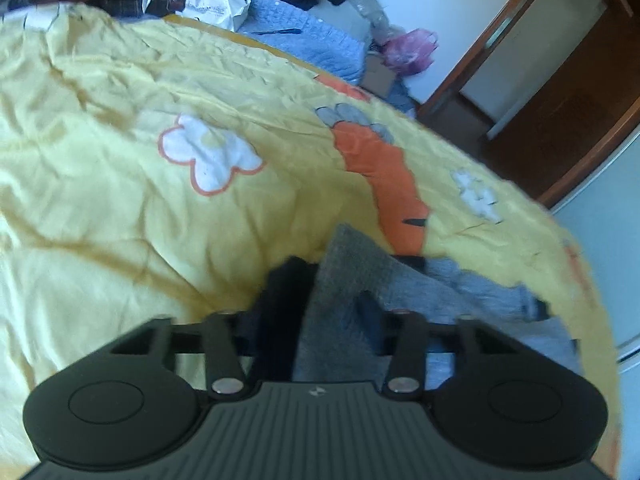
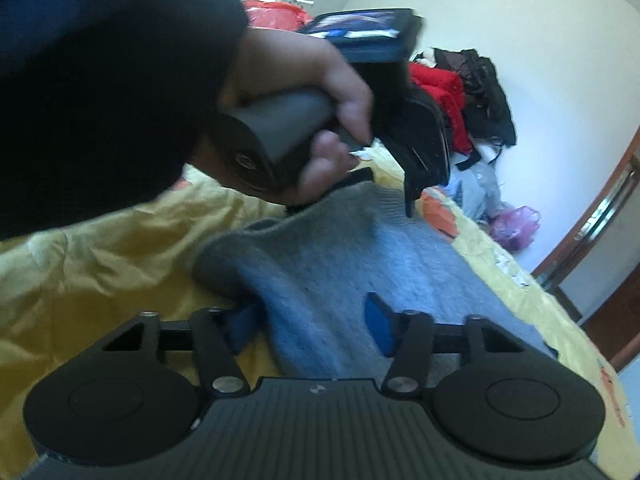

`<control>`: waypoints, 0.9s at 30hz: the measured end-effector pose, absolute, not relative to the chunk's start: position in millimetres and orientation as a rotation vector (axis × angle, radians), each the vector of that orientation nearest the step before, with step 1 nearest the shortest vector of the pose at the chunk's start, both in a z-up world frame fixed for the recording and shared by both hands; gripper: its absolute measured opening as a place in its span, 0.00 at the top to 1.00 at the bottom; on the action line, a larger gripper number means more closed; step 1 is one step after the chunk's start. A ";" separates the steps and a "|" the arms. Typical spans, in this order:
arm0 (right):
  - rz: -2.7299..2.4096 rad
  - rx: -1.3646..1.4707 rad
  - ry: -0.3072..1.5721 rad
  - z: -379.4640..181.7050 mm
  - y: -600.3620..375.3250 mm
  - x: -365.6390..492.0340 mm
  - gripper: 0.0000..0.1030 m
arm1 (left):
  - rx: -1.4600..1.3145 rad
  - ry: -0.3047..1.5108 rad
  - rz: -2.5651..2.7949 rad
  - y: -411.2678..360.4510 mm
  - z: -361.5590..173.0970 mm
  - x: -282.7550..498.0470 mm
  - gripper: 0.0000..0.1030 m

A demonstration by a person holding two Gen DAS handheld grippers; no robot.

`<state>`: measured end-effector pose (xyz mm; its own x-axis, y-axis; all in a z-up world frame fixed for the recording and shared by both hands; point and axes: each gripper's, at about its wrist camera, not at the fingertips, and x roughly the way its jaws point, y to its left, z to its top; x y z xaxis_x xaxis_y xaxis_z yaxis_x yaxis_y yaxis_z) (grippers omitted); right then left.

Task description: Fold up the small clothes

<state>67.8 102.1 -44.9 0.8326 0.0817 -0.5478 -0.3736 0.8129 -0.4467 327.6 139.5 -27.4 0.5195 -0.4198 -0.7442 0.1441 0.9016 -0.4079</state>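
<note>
Left gripper [image 1: 320, 304] clenched on grey knit sweater [image 1: 344, 280], lower centre. Right gripper [image 2: 312, 320] straddles sweater [image 2: 340, 264]; clamp state unclear. Soft, light, floppy; pinch edges. Yellow bedspread [image 1: 120, 200] beneath.

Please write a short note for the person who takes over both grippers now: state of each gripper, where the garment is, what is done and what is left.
Left gripper: shut on an edge of the grey knit garment.
Right gripper: fingers on both sides of the garment's other end; it seems to grip, but blur hides contact.
Garment: stretched between the two grippers, over the yellow bedsheet, near its edge.
Done: garment picked up at two ends.
Left: no finished fold visible; lay it flat, fold, set down.
Left hand holds its gripper's handle.
</note>
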 end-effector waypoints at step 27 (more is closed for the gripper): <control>0.218 -0.516 0.369 -1.8 35.0 18.4 0.86 | 0.071 0.825 -0.172 38.0 47.0 282.1 0.87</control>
<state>18.4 35.0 -1.8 0.9115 0.1099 -0.3965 -0.2936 0.8488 -0.4397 282.1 38.0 46.9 0.6653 -0.1244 -0.7362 0.1795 0.9838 -0.0040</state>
